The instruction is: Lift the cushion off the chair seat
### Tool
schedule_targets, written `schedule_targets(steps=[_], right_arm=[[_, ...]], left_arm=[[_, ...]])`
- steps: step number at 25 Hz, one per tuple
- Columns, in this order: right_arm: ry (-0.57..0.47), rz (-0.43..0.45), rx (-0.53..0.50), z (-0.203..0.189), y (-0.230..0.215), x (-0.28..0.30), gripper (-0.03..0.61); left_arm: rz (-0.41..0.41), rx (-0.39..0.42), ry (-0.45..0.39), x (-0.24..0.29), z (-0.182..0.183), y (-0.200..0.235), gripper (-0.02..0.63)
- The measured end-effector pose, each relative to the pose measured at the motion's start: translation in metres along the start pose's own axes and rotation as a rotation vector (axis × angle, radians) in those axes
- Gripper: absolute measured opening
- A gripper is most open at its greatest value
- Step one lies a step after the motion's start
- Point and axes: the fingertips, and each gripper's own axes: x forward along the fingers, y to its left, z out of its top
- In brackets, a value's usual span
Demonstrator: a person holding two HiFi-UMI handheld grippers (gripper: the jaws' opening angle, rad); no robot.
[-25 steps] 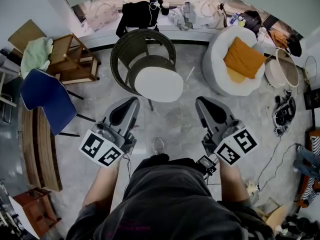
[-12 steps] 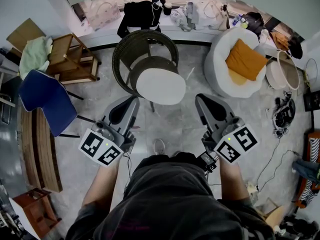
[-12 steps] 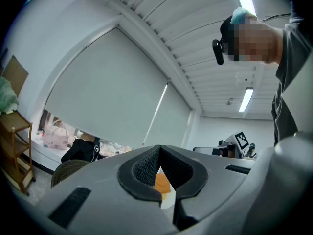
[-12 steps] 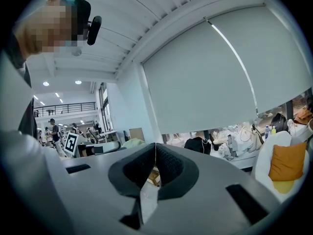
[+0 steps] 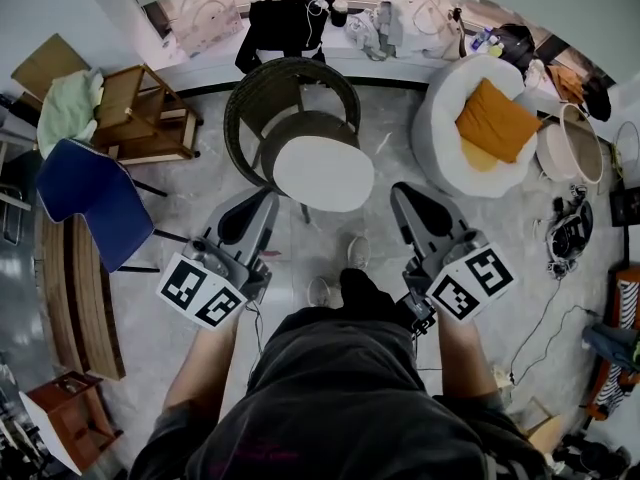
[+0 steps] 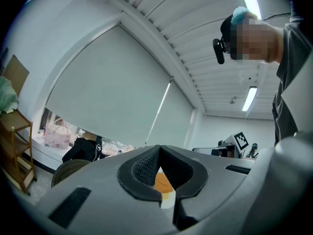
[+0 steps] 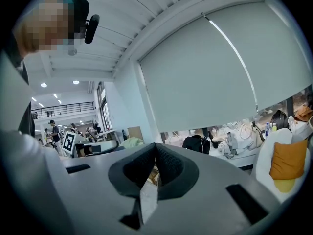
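Observation:
A dark wicker chair stands ahead of me with a round white cushion lying on its seat. To the right, an orange cushion leans in a white round armchair; it also shows in the right gripper view as the orange cushion. My left gripper is shut and empty, just short of the white cushion's near left edge. My right gripper is shut and empty, off the cushion's near right side. In their own views the left gripper and right gripper show their jaws pressed together.
A blue chair and a wooden rack stand to the left, with a wooden bench beside them. A black bag and clutter line the back ledge. Cables and a basket lie at the right. My shoe is on the floor between the grippers.
Both grippers and I have moved toward the wicker chair, which now sits nearer. One foot has stepped forward between the grippers. Both grippers stayed shut.

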Motion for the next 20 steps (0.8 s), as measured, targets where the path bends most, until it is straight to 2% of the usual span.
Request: schedule_targets(steps=[8,14,20], right_arm=[[0.031,0.053,0.014,-0.019,-0.03,0.033,0.014],[0.066,0.082,0.05,-0.023,-0.07,0.065,0.014],[0.111,0.109,0.078,-0.038,-0.111,0.078,0.014]], left_arm=[[0.037,-0.003,0.028,0.032,-0.022,0.022,0.011],[0.064,-0.023,0.069,0.075,-0.034,0.042,0.011],[0.103,-0.058,0.114,0.108,-0.061,0.048,0.011]])
